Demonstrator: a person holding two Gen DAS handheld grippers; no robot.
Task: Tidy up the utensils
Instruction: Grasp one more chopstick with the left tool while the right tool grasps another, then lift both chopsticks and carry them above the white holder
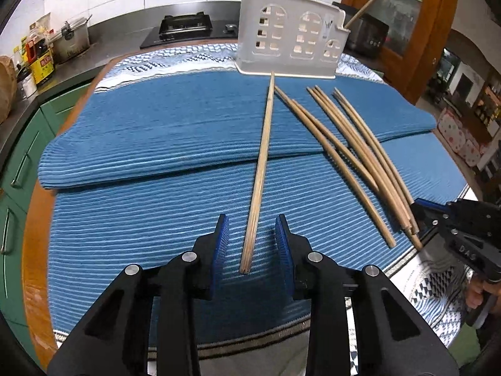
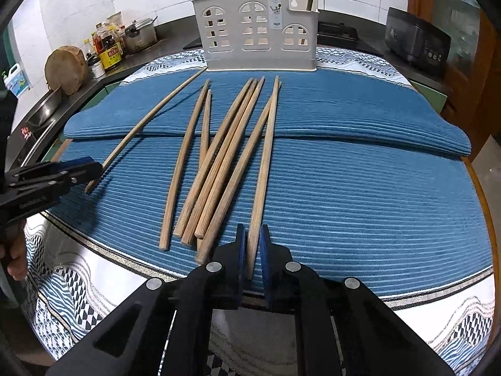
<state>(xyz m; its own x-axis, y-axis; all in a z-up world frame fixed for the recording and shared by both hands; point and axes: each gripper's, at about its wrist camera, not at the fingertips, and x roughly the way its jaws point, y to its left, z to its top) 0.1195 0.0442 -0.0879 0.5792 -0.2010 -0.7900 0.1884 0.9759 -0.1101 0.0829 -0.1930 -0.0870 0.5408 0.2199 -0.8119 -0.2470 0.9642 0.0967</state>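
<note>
Blue ribbed cloth covers our table, with the white utensil holder standing at twelve o'clock. Our right gripper is clamped on the near end of one chopstick; held so far from its middle, it may droop or twist on lifting and nudge the loose chopsticks at ten o'clock. Our left gripper stands apart around a lone chopstick, touching nothing; closing off-centre could roll it away.
</note>
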